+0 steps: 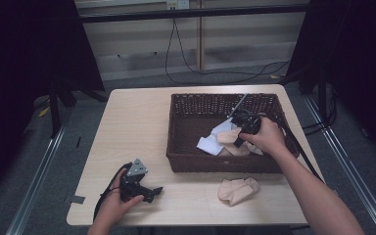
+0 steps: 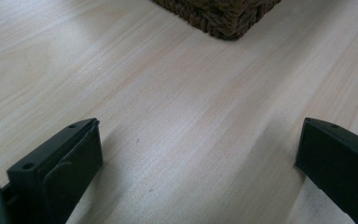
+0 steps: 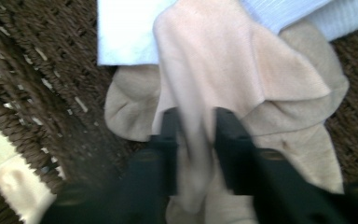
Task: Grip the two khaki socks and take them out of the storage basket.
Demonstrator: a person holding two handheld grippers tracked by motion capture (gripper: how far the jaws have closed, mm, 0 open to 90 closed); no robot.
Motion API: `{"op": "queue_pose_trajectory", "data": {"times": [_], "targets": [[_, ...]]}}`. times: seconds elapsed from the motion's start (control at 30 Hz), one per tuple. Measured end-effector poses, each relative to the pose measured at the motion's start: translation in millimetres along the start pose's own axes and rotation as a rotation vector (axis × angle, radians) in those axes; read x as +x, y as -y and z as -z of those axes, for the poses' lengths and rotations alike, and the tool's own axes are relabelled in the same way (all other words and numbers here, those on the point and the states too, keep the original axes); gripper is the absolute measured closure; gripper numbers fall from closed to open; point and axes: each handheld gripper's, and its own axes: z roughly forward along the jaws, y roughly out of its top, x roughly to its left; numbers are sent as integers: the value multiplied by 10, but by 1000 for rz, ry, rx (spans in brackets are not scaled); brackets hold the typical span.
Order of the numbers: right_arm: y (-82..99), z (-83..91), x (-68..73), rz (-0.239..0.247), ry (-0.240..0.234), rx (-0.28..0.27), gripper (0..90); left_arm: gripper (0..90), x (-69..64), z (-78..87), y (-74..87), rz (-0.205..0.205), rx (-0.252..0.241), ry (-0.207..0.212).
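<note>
Now R hand (image 1: 267, 136) in basket (image 1: 176, 147), jaws pinching beige sock (image 3: 205, 79).

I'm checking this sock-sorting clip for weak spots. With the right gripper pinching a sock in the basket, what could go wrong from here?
1. The right gripper pinches only a narrow fold of the peach sock, so the fabric may slip out when lifted.
2. A beige sock and a white cloth lie against it and might be dragged along.
3. The wicker basket wall is close, so a rising sock may snag on its rim.
</note>
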Motion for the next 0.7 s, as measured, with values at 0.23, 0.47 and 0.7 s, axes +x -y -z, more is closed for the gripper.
{"op": "queue_pose_trajectory", "data": {"times": [0.23, 0.47, 0.7], "targets": [[63, 201, 6, 23, -19, -7, 858, 0, -1, 1, -1, -1, 3, -2], [156, 585, 40, 37, -31, -26, 868, 0, -2, 1, -1, 0, 3, -2], [221, 899, 65, 48, -41, -60, 869, 0, -5, -5, 0, 6, -8, 0]]}}
